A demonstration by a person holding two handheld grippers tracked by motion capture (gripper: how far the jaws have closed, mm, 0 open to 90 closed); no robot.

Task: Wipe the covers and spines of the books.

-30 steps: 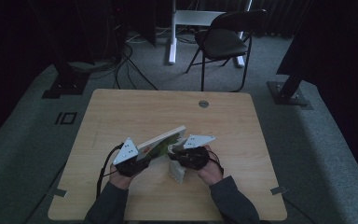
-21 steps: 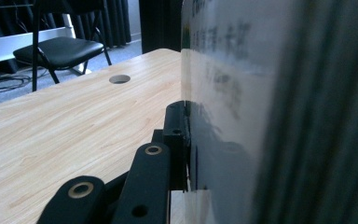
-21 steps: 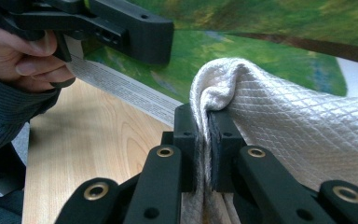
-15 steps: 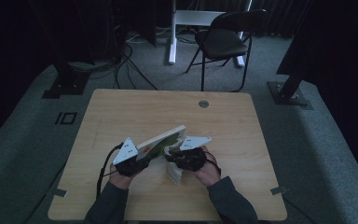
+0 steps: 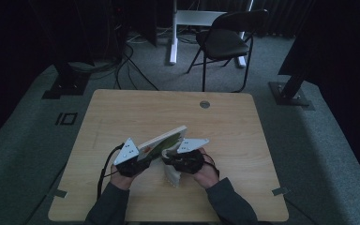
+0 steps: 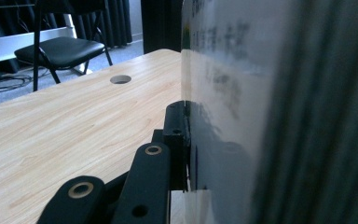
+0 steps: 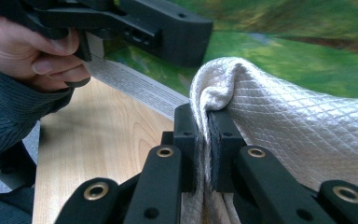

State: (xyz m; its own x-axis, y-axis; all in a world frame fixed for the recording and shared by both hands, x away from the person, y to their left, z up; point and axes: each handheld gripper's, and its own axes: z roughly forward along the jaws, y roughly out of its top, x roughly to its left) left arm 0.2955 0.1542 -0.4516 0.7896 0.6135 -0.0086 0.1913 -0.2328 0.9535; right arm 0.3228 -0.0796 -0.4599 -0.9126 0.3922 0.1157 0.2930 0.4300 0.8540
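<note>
White quilted cloth pinched in R gripper, wiping book clamped by L gripper, table's 6 o'clock edge. Next: probably stroke toward 12, book steady.

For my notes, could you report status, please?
Left gripper shut on book. Right gripper shut on white cloth, against the book. Nothing obstructing.

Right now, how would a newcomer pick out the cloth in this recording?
On the wooden table, near the person's edge, the right gripper pinches a white quilted cloth. It touches a stiff green-printed board, unlike which it is soft, folded and diamond-patterned.
</note>
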